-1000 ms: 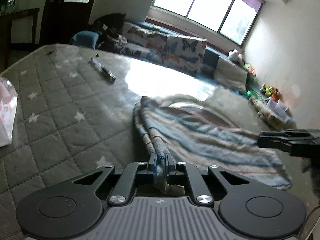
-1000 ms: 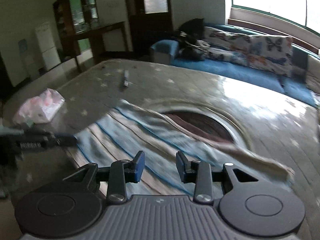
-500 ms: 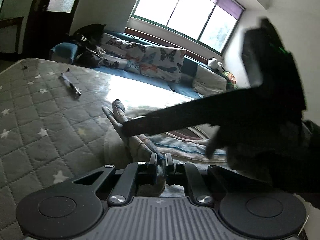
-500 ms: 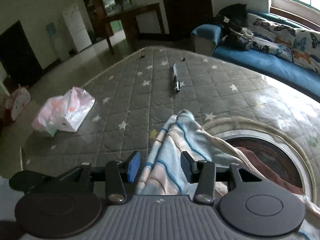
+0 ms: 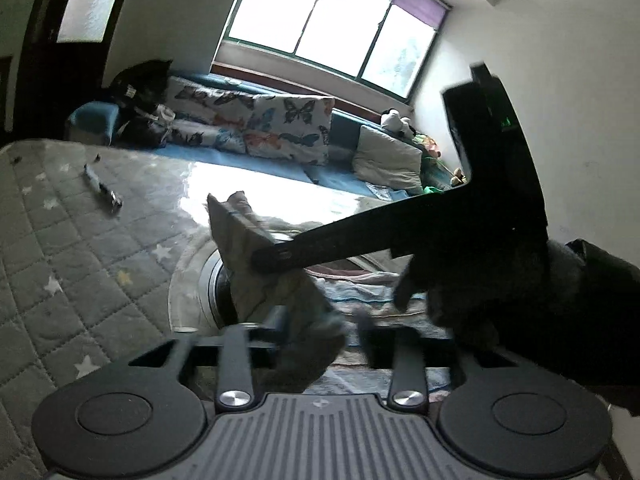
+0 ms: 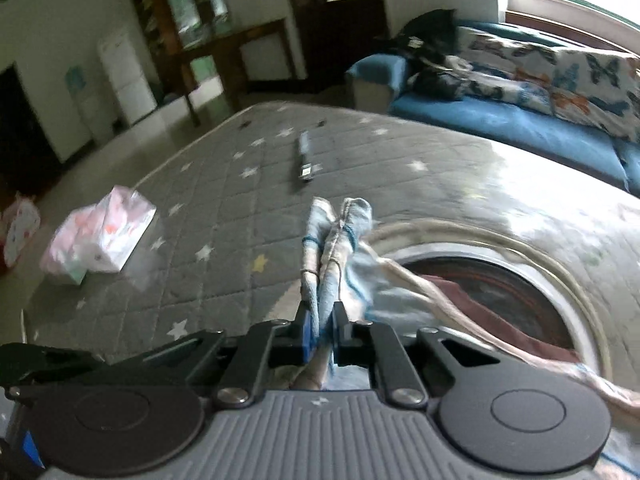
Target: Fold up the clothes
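Striped garment pinched over the quilted mattress

The right hand-held gripper point(image 6: 320, 330) is clamped on a gathered fold of the blue-and-peach striped cloth garment point(image 6: 336, 248), lifted near the middle of the grey star-patterned quilted mattress point(image 6: 224, 216); the left hand-held gripper point(image 5: 322, 332) stands apart, cloth hanging loosely between its fingers.

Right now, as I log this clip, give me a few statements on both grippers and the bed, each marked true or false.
1. The right gripper is shut on the striped cloth. True.
2. The left gripper is clamped tight on the cloth. False: its jaws stand apart, with the cloth loose between them.
3. A pink-and-white tissue pack lies on the quilted mattress. True.
4. The dark pen-like tool rests on the blue sofa. False: it lies on the mattress.
5. Butterfly-print cushions sit under the window. True.
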Demonstrator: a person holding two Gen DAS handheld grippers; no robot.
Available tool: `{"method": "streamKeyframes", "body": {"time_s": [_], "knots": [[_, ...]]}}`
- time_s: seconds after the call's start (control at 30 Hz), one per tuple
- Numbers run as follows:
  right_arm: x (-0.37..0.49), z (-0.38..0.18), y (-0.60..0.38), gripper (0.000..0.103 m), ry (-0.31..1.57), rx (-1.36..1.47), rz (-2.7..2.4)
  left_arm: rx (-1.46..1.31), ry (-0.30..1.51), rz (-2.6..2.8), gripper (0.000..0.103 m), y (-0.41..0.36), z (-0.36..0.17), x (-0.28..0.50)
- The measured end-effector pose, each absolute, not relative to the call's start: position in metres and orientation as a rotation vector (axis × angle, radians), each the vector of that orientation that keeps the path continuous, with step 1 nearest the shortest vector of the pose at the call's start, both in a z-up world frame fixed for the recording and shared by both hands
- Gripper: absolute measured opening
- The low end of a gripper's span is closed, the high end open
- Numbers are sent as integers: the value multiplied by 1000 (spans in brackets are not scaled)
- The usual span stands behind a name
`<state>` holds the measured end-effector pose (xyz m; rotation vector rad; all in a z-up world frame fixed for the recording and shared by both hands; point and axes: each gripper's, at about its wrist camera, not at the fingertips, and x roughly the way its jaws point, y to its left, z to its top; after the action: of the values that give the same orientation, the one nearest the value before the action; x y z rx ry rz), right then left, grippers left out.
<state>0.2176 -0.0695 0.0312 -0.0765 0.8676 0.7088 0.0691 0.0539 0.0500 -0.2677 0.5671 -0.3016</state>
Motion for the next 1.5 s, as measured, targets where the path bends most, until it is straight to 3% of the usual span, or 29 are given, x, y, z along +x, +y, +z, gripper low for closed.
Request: {"method": "streamKeyframes", "body": {"time_s": [0.07,0.17,0.57,1.5], "knots": [[219,32,-91,8,864,-33,687,-248,555,-316,58,51,51,66],[218,29,-123,8,855,23,649,-235,553,-316,75,46,50,66],[201,10,-237,8,849,201,507,-199,604,-308,99,23,40,81],[187,-6,-344,8,789,363,359,-116,703,-316,103,-15,19,109]]}}
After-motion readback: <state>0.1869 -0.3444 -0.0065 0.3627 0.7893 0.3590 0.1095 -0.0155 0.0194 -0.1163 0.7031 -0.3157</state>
